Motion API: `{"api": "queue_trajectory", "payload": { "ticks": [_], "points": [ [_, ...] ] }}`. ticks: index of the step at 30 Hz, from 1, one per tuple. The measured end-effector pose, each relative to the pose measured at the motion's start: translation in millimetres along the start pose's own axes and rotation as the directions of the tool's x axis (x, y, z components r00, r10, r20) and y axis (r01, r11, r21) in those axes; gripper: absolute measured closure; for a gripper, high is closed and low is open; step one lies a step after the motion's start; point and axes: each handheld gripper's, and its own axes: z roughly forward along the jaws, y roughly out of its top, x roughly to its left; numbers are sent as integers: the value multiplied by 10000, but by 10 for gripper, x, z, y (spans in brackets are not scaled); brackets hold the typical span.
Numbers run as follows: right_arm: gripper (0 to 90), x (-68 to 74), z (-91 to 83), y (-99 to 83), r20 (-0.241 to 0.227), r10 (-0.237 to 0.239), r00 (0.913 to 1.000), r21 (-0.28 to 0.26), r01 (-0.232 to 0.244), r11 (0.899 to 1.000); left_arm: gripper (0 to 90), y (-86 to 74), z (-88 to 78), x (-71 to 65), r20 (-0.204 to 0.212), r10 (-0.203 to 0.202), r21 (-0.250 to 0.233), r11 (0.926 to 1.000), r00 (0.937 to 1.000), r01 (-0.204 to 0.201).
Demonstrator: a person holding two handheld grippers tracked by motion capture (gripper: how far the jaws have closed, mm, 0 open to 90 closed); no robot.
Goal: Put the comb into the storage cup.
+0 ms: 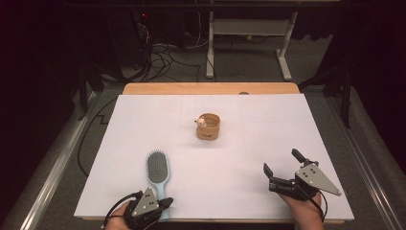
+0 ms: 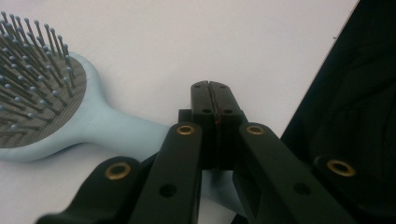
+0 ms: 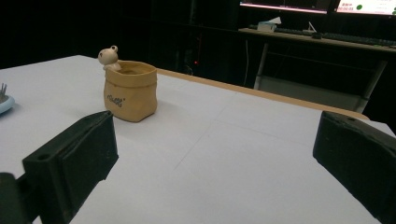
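**High view: hairbrush under the left gripper, pot at mid-table**

High view shows a white table (image 1: 143, 124) with 2 grippers at its near edge. The left gripper (image 1: 165, 202) sits at the near left corner, right over the handle end of a light blue hairbrush (image 1: 157, 173). The brush lies flat, bristles up, its head pointing toward the far side of the table.

Left gripper view shows the left gripper (image 2: 214, 91) with its jaws pressed fully together, nothing between the tips. The hairbrush (image 2: 42, 100) handle runs beneath the gripper's black linkage; whether the gripper touches the handle cannot be told.

The right gripper (image 1: 282, 160) rests at the near right, well apart from the brush. Its jaws stand wide apart and hold nothing, which the right gripper view confirms with bare table between them.

A tan pot (image 1: 208, 126) shaped like a small sack stands upright near the middle of the table, with a small pale animal figure (image 1: 200, 122) perched on its rim. The right gripper view shows the pot (image 3: 130, 91) ahead and to the left.
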Motion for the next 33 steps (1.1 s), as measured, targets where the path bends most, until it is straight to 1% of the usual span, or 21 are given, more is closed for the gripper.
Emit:
{"api": "queue_trajectory", "payload": {
  "ticks": [2, 4, 7, 10, 11, 12, 16, 18, 19, 20, 21, 23, 24, 26, 27, 28, 29, 30, 31, 32, 33],
  "points": [
    [5, -2, 2, -2, -4, -23, 10000, 7, 23, 10000, 898, -4, 29, -8, -42, -47, 76, 10000, 10000, 48],
    [5, 7, 7, -1, -26, 0, 10000, 25, 1, 10000, 898, -29, 116, -45, -141, 196, 547, 9983, 9997, -188],
    [5, 8, -6, 6, -31, -1, 10000, -39, 1, 10000, 898, -38, 138, -60, -276, 497, 849, 9953, 9984, -472],
    [5, -2, -6, 2, -1, 73, 10000, -29, -73, 10000, 898, -26, 118, -19, -359, 425, 959, 9946, 9984, -389],
    [5, -2, -6, 2, -1, 73, 10000, -29, -73, 10000, 898, -24, 112, -5, -403, 381, 916, 9952, 9985, -343],
    [5, -3, -5, 0, -10, 53, 10000, -12, -53, 10000, 898, -12, 92, 37, -432, 166, 920, 9957, 9989, -125],
    [5, -5, -8, 5, 14, 39, 10000, -33, -39, 10000, 899, 4, 55, 101, -601, 139, 934, 9956, 9981, -83],
    [5, -9, -14, 8, 22, 45, 10000, -51, -45, 10000, 899, 14, 18, 156, -705, 100, 950, 9955, 9975, -33],
    [6, -12, -15, 9, 32, 68, 10000, -62, -68, 10000, 899, 26, -14, 216, -852, 39, 885, 9961, 9964, 37],
    [6, -12, -15, 9, 32, 68, 10000, -62, -68, 10000, 899, 26, -14, 216, -852, 39, 885, 9961, 9964, 37],
    [6, -14, -15, 7, 40, 132, 9999, -53, -131, 9999, 899, 36, -52, 276, -1009, -67, 824, 9965, 9949, 151],
    [6, -11, -14, 5, 28, 77, 10000, -41, -77, 10000, 899, 43, -77, 310, -1060, -53, 817, 9966, 9944, 140],
    [6, -9, -14, 6, 27, 66, 10000, -40, -66, 10000, 899, 58, -108, 354, -1209, -69, 751, 9970, 9926, 161],
    [5, -9, -14, 7, 25, 67, 10000, -49, -66, 10000, 899, 66, -128, 386, -1281, -59, 732, 9972, 9917, 154],
    [6, -7, -14, 10, 30, 47, 10000, -66, -47, 10000, 899, 71, -149, 431, -1461, 35, 730, 9973, 9893, 72],
    [6, -7, -14, 10, 30, 47, 10000, -66, -47, 10000, 899, 71, -149, 431, -1461, 35, 730, 9973, 9893, 72],
    [6, -8, -14, 10, 36, 49, 10000, -57, -49, 10000, 899, 71, -161, 471, -1666, 156, 789, 9969, 9859, -24],
    [6, -17, -10, 8, 44, 65, 10000, -41, -65, 10000, 899, 87, -188, 535, -1791, -24, 678, 9976, 9838, 147],
    [6, -19, -9, 7, 52, 95, 9999, -44, -95, 9999, 899, 92, -196, 549, -1817, -97, 601, 9980, 9833, 210],
    [6, -19, -9, 7, 52, 95, 9999, -44, -95, 9999, 899, 92, -196, 549, -1817, -97, 601, 9980, 9833, 210],
    [6, -19, -13, 7, 43, 100, 9999, -50, -100, 9999, 899, 102, -216, 578, -1940, -66, 563, 9983, 9810, 178]
  ]
}}
